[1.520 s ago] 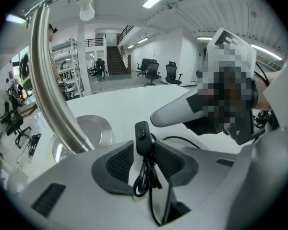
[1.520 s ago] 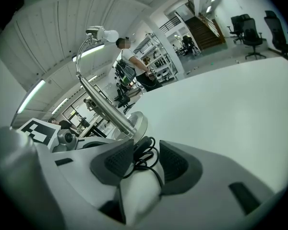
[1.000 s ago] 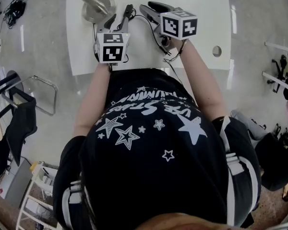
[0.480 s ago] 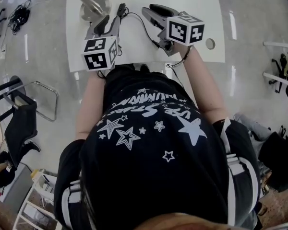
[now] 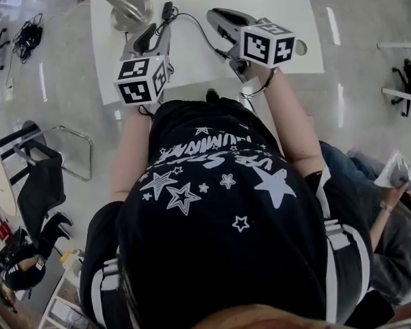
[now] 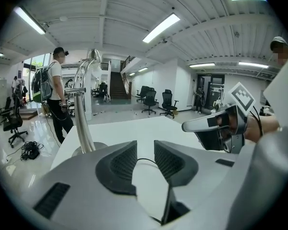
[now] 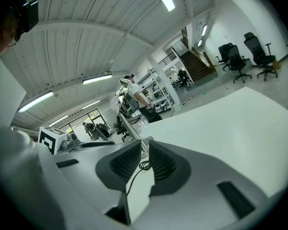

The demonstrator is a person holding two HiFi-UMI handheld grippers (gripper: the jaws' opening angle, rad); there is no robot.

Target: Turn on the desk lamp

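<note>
The desk lamp (image 5: 131, 9) stands at the white table's (image 5: 288, 5) far left on a round metal base, its arm slanting up and left. In the left gripper view its pole (image 6: 84, 128) rises just left of the jaws. My left gripper (image 5: 156, 34) hangs open above the table near the base, nothing between its pads (image 6: 145, 153). My right gripper (image 5: 216, 14) is to the right; its jaws have just been closing and stand open by a narrow gap with nothing in them (image 7: 145, 152). A black cable (image 5: 192, 20) lies on the table between the grippers.
A metal-framed chair (image 5: 55, 139) and loose cables (image 5: 26, 29) are on the floor at the left. A seated person's legs (image 5: 370, 184) show at the right edge. A person with a backpack (image 6: 55, 95) stands beyond the table, office chairs (image 6: 156, 102) further back.
Both grippers have lifted toward the camera, and the left one has shifted left. The right gripper's jaws have narrowed. A seated person has come into view at the right.
</note>
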